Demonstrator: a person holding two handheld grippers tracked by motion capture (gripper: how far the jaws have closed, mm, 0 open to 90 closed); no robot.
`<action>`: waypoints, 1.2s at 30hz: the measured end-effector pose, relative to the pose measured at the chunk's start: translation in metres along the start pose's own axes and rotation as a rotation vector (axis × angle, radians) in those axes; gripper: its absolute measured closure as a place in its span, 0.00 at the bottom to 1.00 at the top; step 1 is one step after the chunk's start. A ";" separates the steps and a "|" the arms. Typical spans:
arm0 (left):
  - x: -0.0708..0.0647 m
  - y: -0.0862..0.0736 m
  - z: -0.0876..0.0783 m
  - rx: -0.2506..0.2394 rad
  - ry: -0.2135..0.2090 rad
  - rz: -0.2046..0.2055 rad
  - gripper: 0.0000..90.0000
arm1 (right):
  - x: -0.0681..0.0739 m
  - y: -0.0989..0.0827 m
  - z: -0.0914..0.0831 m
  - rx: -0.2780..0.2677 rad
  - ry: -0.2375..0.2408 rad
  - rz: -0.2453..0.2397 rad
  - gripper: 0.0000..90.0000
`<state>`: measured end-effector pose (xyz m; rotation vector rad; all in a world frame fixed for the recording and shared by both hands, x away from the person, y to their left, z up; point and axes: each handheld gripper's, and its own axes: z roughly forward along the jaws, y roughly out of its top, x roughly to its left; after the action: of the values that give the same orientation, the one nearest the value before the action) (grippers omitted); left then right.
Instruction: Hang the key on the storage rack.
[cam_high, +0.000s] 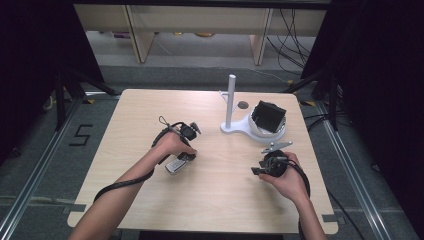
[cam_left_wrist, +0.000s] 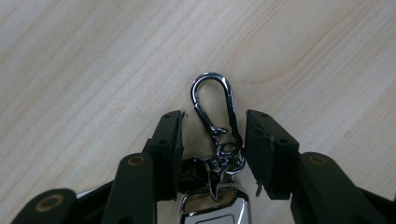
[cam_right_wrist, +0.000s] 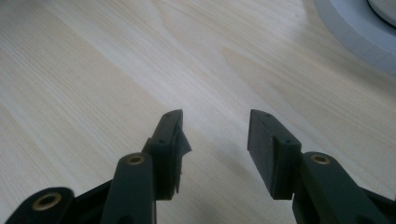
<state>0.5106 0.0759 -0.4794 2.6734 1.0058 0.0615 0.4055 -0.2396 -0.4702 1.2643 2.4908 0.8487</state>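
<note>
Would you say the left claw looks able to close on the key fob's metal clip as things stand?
Probably yes: the left claw is open with the metal clip lying between its jaws on the bare table, nothing else in between.

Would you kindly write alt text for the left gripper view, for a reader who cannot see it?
A chrome carabiner clip lies on a pale wooden table between the open black jaws of the left hand-held gripper, which touch nothing. Its swivel links it to a shiny silver key fob at the bottom edge.
</note>
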 end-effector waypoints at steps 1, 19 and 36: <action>-0.001 0.000 0.001 -0.012 0.002 -0.004 0.63 | 0.000 0.000 0.000 0.000 0.000 -0.001 0.63; -0.010 -0.002 -0.001 0.011 0.036 0.101 0.81 | 0.000 0.000 0.000 -0.004 0.000 -0.003 0.63; -0.008 -0.004 -0.007 -0.008 0.050 0.123 0.94 | -0.001 -0.001 0.001 0.006 0.005 -0.007 0.62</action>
<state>0.5008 0.0759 -0.4730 2.7360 0.8525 0.1587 0.4060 -0.2398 -0.4716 1.2567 2.5012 0.8446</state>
